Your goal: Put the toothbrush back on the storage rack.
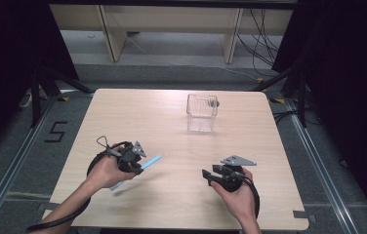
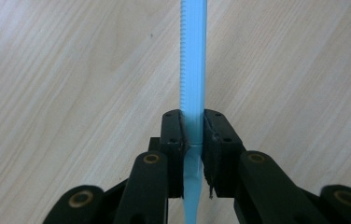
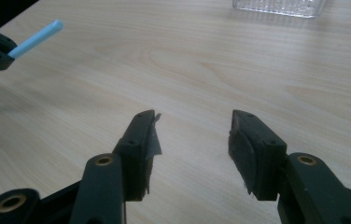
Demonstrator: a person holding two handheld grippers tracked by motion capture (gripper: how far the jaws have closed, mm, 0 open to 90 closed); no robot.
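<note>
Clamping thin blue plastic strip (image 2: 193,70) near midlength, left tool (image 2: 193,133); looks light, flexible, serrated edge; right tool (image 3: 193,135) spread wide, holding nothing

Even overhead light is brightening the table (image 1: 172,126); surroundings at three and nine o'clock are falling into darkness. Soft shadows are trailing beneath the knife (image 1: 151,163). Close-up edges are blurring slightly.

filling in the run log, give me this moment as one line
left hand-held gripper: shut on blue plastic knife | right hand-held gripper: open, empty | clear container: upright, far side of table
</note>
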